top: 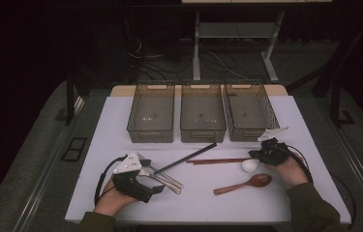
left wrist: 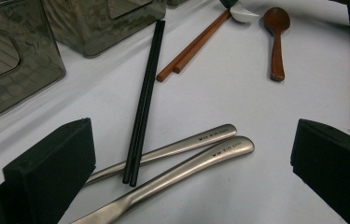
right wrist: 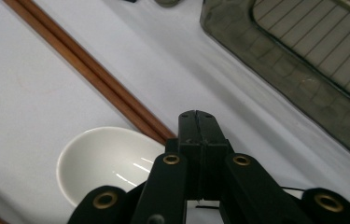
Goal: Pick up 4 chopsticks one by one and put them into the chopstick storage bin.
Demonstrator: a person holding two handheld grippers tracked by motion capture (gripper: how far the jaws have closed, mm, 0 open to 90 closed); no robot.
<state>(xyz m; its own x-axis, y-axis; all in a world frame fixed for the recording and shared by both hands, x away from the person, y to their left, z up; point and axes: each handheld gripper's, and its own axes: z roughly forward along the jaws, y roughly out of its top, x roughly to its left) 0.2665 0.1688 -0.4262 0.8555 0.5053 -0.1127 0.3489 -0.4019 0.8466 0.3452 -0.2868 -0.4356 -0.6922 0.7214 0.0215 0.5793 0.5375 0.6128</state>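
The right fingers [right wrist: 196, 122] were clenched on the white spoon [top: 249, 165]; lifting slowly would keep it from slipping

This looks like a lab or recording studio rather than a home. A white worktop [top: 290, 116] stands alone in a dark room with black surroundings and grey carpet. Behind it, loose cables [top: 145, 58] trail across the floor by the metal legs of a second desk [top: 196, 53]. Three identical smoky plastic bins [top: 151, 113] sit in a neat row, with cutlery laid out before them like a staged test setup.
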